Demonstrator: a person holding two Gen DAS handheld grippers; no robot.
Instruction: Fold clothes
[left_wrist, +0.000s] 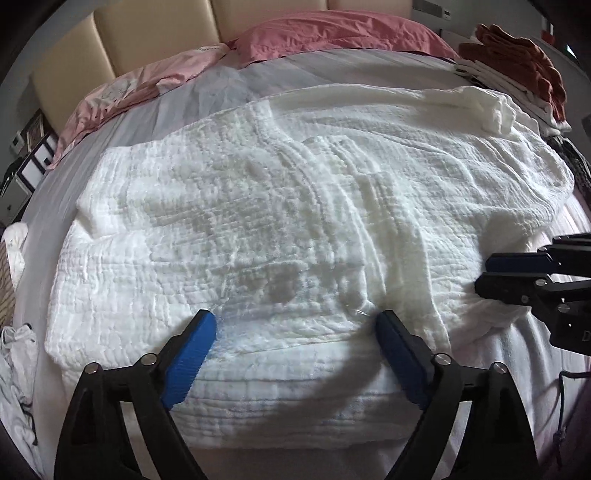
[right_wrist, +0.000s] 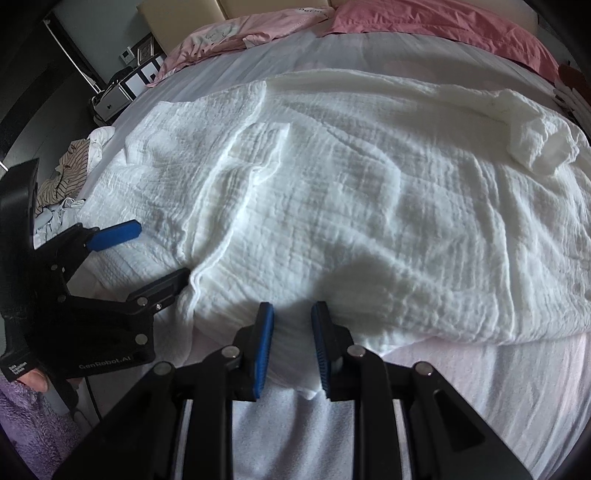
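A white crinkled garment lies spread across the middle of both views on a bed with a pale grey sheet, its near hem running along the lower part of each frame. In the left wrist view, the left gripper rises from the bottom edge with its blue pads set wide apart; the folded near edge of the garment lies between the jaws, yet neither pad presses on it. The same gripper appears at the left edge of the right wrist view, jaws spread, one finger over the cloth and the other beside the hem. The right gripper enters from the bottom centre of its own view with jaws narrow; a tongue of white cloth runs between the two blue pads, and whether they actually pinch it cannot be told from this angle. In the left wrist view this gripper shows at the right edge, its fingers close together at the garment's border. A short sleeve of the garment lies bunched at the upper right of the left wrist view. Behind the garment, at the top of the frames, lie a rose-pink pillow and a paler pink pillow against a beige padded headboard. A stack of folded clothes sits at the upper right of the left wrist view, and loose unfolded clothes lie at the left edge of the right wrist view.
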